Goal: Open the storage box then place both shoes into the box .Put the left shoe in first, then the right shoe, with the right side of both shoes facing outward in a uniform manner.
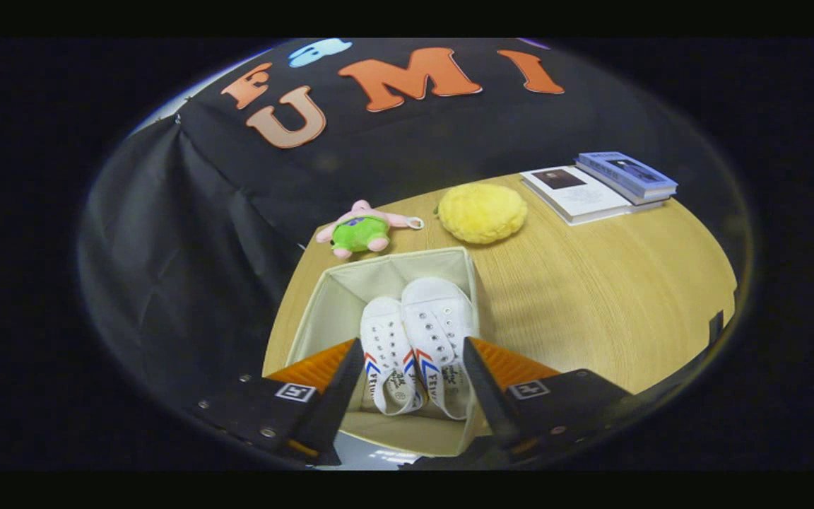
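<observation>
An open cream fabric storage box [340, 300] stands on the wooden table, directly below and ahead of my gripper [413, 353]. Two white canvas shoes lie side by side inside it, toes pointing away from me. The left one [387, 353] is narrower in view, and the right one [441, 332] sits beside the box's right wall. Both show red and blue stripes on their sides. My fingers [340, 382] are spread wide above the box, one on each side of the pair, touching neither shoe. Nothing is held between them.
Beyond the box lie a green and pink plush toy [361, 230] and a yellow fluffy cushion [482, 212]. Stacked books [601, 185] sit at the far right of the wooden table [605, 297]. Black cloth hangs left of the table's edge.
</observation>
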{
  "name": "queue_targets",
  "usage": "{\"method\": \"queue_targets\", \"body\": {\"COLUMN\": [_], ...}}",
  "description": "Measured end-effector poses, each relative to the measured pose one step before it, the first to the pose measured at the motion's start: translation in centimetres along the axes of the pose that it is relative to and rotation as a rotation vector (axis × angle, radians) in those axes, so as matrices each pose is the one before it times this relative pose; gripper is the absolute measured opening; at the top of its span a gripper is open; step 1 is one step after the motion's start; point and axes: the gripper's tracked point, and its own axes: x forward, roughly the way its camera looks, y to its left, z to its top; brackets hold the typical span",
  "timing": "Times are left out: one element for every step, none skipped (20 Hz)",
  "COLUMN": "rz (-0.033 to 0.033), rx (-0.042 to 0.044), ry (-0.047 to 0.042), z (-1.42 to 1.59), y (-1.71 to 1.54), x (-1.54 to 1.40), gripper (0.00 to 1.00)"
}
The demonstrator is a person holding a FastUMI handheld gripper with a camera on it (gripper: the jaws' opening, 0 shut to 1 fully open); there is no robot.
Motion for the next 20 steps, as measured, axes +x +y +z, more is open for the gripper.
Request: {"method": "queue_targets", "body": {"rz": [-0.00554,0.00005,0.0036,0.00408,0.00015,-0.00376,-0.00751,-0.00706,-0.00669,-0.00728,-0.00552,-0.01243,-0.01444,-0.009,0.00489,0.01513,0.005,-0.00731,-0.01055,-0.01339], "rx": [-0.01683,-0.0117,-0.00648,-0.00555,-0.00688,-0.01035,-0.01286,-0.01584,-0.01696,-0.01641,-0.02168,-0.02455,-0.02524,-0.01781,-0.0072,-0.00526,-0.00987,-0.01055,-0.00858,-0.00816], "ry": [-0.01995,-0.01863,-0.01732,-0.02031,-0.02355,-0.02684,-0.02887,-0.0268,-0.02547,-0.02144,-0.02068,-0.02393,-0.02486,-0.02325,-0.01836,-0.00817,-0.01906,-0.02344,-0.02164,-0.0158], "z": [0.918,1.011,1.023,1.136,1.183,1.289,1.356,1.274,1.252,1.112,1.0,1.066,1.133,1.103,0.96,0.715,1.17,0.936,0.688,0.58], "y": [-0.224,-0.155,-0.073,-0.174,-0.349,-0.502,-0.52,-0.615,-0.603,-0.667,-0.764,-0.873,-1.121,-1.016,-0.601,-0.425,-0.757,-0.949,-1.056,-0.949], "x": [-0.34,-0.357,-0.391,-0.402,-0.646,-0.602,-0.603,-0.47,-0.69,-0.661,-0.757,-0.662,-0.809,-0.688,-0.65,-0.737,-0.703,-0.696,-0.582,-0.563], "gripper": [0.84,0.98,0.98,0.98,0.99,0.98,0.98,0.98,0.98,0.98,0.98,0.98,0.98,0.98,0.98,0.98,0.98,0.98,0.98,0.98]}}
